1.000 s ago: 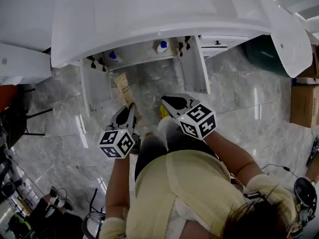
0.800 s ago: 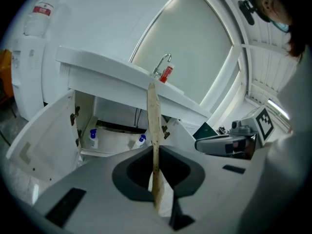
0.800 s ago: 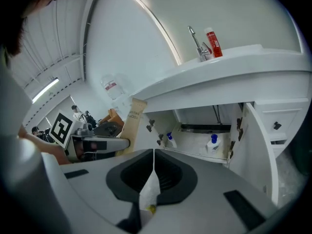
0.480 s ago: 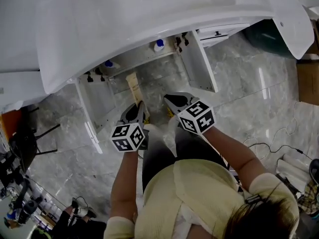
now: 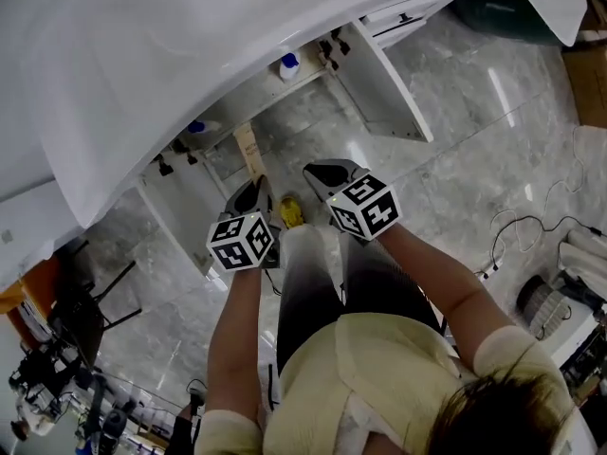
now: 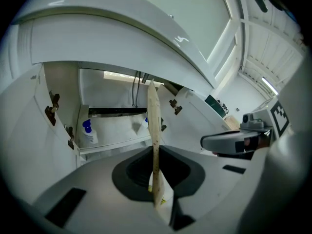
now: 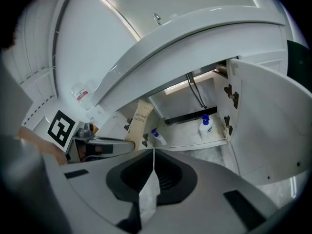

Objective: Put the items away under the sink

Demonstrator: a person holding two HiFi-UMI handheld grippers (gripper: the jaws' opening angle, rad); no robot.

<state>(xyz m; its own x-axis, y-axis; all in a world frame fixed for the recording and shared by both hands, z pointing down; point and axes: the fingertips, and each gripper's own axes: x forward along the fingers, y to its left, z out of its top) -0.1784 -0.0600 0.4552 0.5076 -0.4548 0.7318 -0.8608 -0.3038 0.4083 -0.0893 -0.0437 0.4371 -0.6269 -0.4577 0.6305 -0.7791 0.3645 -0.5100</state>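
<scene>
Grey marble floor (image 5: 455, 159) fills most of the head view, with the white sink (image 5: 190, 45) across the top of the frame and the cabinet under it standing wide open, one door (image 5: 384, 88) swung out at upper right and the other door (image 5: 185, 202) at left. We've got both tools loaded right now. Our left gripper (image 5: 251, 192) is clamped tight on a flat tan toothbrush box (image 5: 249, 150), which sticks up toward the cabinet opening. In the left gripper view the box (image 6: 153, 130) shows edge-on, upright, pinched between the closed jaws. Our right gripper (image 5: 318, 171) sits just beside it, right of centre, and in the right gripper view its jaws are squeezed together on a thin white packet (image 7: 148, 194); what the packet actually is we can't make out. Two white bottles with blue caps are on the cabinet shelf, one bottle (image 5: 287, 65) toward the right side and the other bottle (image 5: 196, 128) toward the left. Both grippers are out in front of the opening, above the floor, not inside it. A small yellow bit (image 5: 291, 212) shows between the grippers, no clue what it belongs to.
</scene>
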